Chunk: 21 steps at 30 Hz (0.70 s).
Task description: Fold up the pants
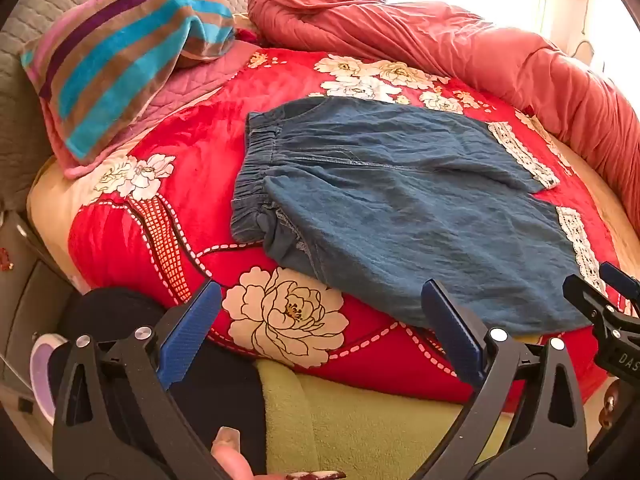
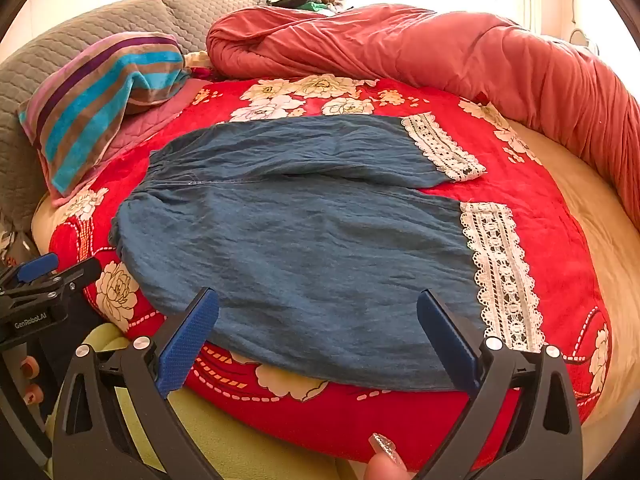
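Blue pants (image 1: 380, 200) (image 2: 300, 232) with white lace cuffs (image 2: 500, 272) lie flat on a red floral blanket (image 1: 192, 152) (image 2: 532, 184). The elastic waistband (image 1: 256, 172) is at the left and both legs run to the right, the far leg partly overlapping the near one. My left gripper (image 1: 322, 285) hovers open over the pants' near edge by the waist end, nothing between its blue pads (image 1: 188, 336). My right gripper (image 2: 318, 293) hovers open above the near leg, also holding nothing. Each gripper shows at the edge of the other's view: right gripper (image 1: 608, 308), left gripper (image 2: 44, 276).
A striped towel-covered pillow (image 1: 120, 60) (image 2: 100, 92) lies at the back left. A bunched coral duvet (image 1: 460, 52) (image 2: 420, 48) runs along the back and right. A grey quilted headboard (image 2: 120, 12) stands behind. Yellow-green fabric (image 1: 360, 420) hangs at the bed's near edge.
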Tool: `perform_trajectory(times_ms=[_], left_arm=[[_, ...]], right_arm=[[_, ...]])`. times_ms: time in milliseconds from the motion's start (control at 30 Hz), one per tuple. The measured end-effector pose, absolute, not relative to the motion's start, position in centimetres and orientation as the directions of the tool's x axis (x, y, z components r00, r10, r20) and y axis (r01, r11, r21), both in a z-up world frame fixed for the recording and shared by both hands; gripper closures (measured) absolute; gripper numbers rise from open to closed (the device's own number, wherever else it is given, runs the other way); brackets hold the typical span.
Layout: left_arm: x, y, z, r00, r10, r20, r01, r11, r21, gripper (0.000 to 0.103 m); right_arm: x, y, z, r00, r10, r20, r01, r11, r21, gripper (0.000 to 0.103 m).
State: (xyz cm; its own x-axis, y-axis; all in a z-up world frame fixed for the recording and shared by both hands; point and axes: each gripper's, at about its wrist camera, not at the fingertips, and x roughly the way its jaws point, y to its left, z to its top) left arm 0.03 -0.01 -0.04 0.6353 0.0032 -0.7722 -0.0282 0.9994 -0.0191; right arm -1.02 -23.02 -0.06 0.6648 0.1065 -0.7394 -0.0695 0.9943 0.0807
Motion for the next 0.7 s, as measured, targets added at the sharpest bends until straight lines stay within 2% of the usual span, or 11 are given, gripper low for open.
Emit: perform_trajectory(times_ms=[700], left_arm=[[-0.03, 0.33, -0.27, 0.632, 0.008, -0.775, -0.031, 0.999, -0.015, 0.009]], right_arm=[[-0.93, -22.68, 0.08, 0.665, 0.106, -0.740, -0.070, 0.994, 0.079, 0.004]])
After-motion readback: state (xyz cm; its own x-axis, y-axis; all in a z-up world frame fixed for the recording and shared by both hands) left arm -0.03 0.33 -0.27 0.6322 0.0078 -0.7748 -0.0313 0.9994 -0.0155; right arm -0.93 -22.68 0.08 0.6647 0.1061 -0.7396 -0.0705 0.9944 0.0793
